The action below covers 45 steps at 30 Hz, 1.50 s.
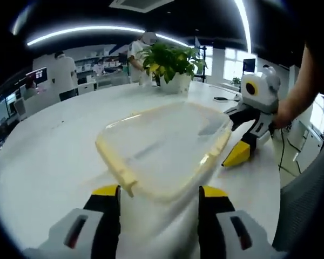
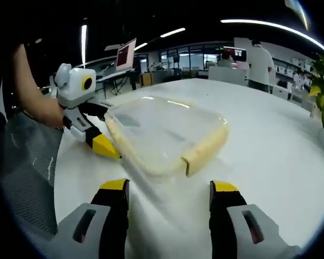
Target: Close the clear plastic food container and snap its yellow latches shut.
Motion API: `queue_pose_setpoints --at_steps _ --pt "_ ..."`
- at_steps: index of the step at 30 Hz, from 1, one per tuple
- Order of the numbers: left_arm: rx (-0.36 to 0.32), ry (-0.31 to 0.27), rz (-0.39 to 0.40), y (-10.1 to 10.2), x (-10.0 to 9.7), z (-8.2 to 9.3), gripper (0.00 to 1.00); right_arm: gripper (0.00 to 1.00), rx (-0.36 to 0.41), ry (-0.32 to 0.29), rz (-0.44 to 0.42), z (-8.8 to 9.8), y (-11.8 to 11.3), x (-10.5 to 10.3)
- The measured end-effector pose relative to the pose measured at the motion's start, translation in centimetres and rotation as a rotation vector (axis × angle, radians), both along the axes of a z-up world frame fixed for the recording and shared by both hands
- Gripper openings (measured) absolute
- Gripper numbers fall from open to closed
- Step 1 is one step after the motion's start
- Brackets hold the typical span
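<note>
Broadly, the round white tabletop (image 1: 54, 156) carries the clear plastic food container with yellow latches (image 1: 164, 148), which lies flat near its edge with the lid apparently already down, so both long sides can be reached. A potted green plant (image 1: 171, 66) stands well behind it. The left tool (image 1: 159, 197) hovers before one long yellow latch (image 1: 116, 167), jaws spread and released. The right tool (image 2: 167, 194) faces the opposite side likewise, jaws apart and empty, seemingly readied for pressing latches.
</note>
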State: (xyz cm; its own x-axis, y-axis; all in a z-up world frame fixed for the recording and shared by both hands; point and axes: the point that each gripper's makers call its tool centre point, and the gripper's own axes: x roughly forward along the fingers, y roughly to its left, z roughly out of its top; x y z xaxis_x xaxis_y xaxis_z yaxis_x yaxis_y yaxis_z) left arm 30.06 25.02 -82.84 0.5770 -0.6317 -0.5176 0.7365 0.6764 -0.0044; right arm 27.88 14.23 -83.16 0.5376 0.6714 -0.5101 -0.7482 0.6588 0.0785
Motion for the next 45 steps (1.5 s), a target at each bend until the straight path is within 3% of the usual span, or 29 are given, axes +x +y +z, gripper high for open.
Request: queue_pose_setpoints --at_steps 3,14,32,45 --pt "0.009 0.001 0.003 0.0 0.0 -0.1 0.5 0.47 -0.011 -0.006 0.016 0.2 0.2 0.2" --pt "0.008 0.011 0.04 0.7 0.5 -0.5 0.5 0.46 -0.033 -0.002 0.007 0.0 0.8 1.2" --pt "0.014 0.043 0.11 5.2 2.3 -0.8 0.49 0.46 -0.024 0.014 0.02 0.0 5.4 3.3" --pt "0.043 0.045 0.093 8.8 4.2 -0.9 0.47 0.45 -0.024 0.004 -0.018 0.1 9.0 4.8"
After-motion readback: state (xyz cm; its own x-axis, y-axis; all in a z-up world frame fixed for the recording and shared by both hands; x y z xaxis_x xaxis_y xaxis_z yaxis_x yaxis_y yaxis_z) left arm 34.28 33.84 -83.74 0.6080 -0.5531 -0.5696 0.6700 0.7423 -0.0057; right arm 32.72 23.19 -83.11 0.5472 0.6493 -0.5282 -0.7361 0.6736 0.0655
